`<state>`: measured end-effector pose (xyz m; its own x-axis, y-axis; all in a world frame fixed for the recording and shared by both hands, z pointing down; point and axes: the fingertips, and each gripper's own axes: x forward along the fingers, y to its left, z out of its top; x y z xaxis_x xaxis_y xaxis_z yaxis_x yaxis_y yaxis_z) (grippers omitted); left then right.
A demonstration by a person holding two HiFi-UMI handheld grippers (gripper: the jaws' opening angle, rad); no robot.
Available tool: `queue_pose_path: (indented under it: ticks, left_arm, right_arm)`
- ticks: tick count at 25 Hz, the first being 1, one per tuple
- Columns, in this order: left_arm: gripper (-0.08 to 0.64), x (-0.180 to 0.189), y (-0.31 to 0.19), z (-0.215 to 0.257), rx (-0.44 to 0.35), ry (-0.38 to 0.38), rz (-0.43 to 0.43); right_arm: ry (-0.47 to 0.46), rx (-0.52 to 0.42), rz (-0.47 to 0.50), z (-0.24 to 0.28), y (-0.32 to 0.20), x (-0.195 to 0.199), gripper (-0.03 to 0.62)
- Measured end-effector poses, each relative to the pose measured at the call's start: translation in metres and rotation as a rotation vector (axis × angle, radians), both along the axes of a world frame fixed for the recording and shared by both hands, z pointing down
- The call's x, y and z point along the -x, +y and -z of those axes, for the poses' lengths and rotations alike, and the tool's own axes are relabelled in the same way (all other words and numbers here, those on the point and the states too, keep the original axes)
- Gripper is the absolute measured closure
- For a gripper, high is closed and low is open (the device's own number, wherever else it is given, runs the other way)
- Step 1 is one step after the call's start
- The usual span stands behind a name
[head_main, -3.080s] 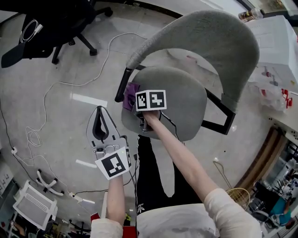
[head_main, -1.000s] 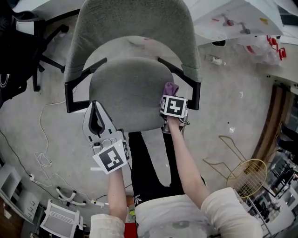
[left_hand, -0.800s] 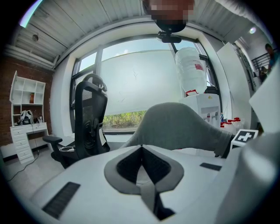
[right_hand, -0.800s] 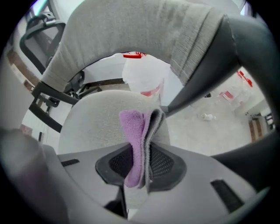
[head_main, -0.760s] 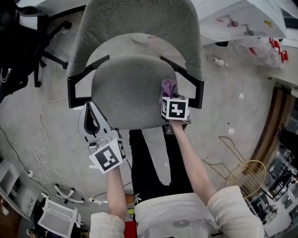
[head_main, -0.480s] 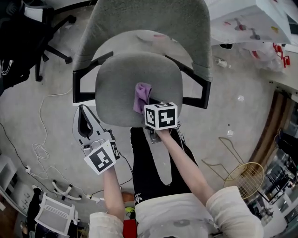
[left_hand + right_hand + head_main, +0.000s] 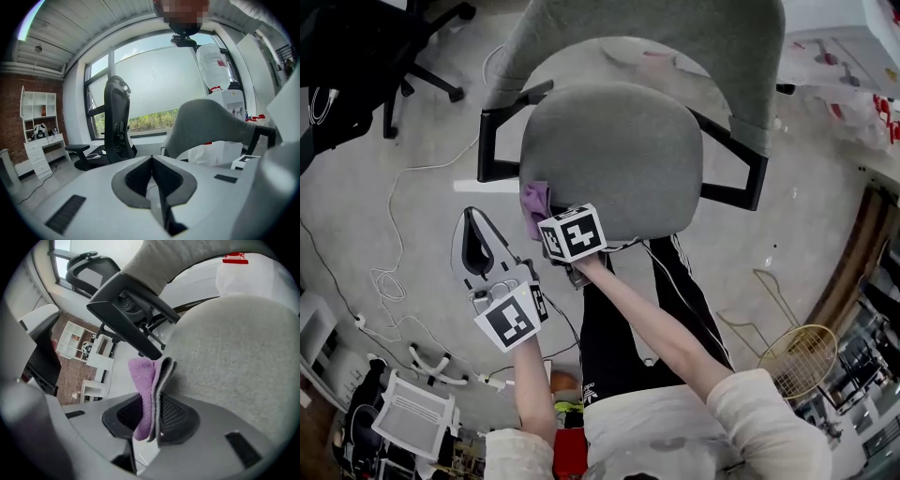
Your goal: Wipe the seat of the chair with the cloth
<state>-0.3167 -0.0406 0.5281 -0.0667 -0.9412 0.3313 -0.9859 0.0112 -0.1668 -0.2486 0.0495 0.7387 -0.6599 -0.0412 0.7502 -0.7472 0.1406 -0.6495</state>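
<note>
**Position.** The purple cloth [image 7: 534,199] now sits at the front corner of the seat [image 7: 619,150] on my left side, just beside the black armrest [image 7: 494,148]. Half a second ago it lay near the middle of the seat's front half. A second ago it was at the edge on my right side. I record one pass carried across the front of the seat, from my right to my left.

**Grip.** My right gripper [image 7: 151,414] has its fingers clenched on the folded cloth. The fold stands up from between them and lies against the grey fabric at the seat's rim. I cannot tell whether it is pressing on the surface or has begun to run off the edge.

**Idle hand.** My left gripper [image 7: 474,227] hangs over the floor [image 7: 384,216], beside the chair and not touching it, much as it did through the earlier frames. Its fingers are closed together with nothing between them.

**Assessment.** I judge the front band of the seat to be covered by this stroke. These frames show no pass over the rear part, under the backrest [image 7: 675,28], so I treat it as outstanding.

The stroke has reached its limit at the armrest. A return pass set further back looks like the sensible next move. The concern is the cloth dragging off the rim, or catching on the armrest bracket as the direction reverses.
</note>
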Motion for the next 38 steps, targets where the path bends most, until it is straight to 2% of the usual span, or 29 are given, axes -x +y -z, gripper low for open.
queue_pose_path:
  ticks: [4,7,10,17,22,29,38]
  left_arm:
    - [0.548,0.015,0.003,-0.008,0.014,0.001,0.008]
    - [0.548,0.022,0.001,-0.014,0.023,0.000,0.013]
    - [0.548,0.024,-0.001,-0.013,0.021,-0.004,0.015]
    - [0.548,0.015,-0.011,-0.011,0.017,-0.012,0.003]
    - [0.548,-0.013,-0.021,-0.013,0.016,-0.001,-0.032]
    - [0.548,-0.066,-0.029,-0.017,0.021,0.021,-0.102]
    - [0.548,-0.143,-0.046,-0.019,0.013,0.022,-0.192]
  right_arm:
    - [-0.032,0.041,-0.012,-0.011,0.006,0.027,0.499]
    - [-0.014,0.059,0.017,-0.021,0.008,0.037,0.499]
    - [0.021,0.067,0.063,-0.030,0.016,0.035,0.499]
    - [0.033,0.059,0.028,-0.030,0.025,0.017,0.499]
    - [0.042,0.026,-0.019,-0.027,0.030,-0.032,0.499]
    - [0.122,0.035,-0.144,-0.027,0.045,-0.140,0.498]
    - [0.225,0.014,-0.158,-0.029,0.065,-0.249,0.497]
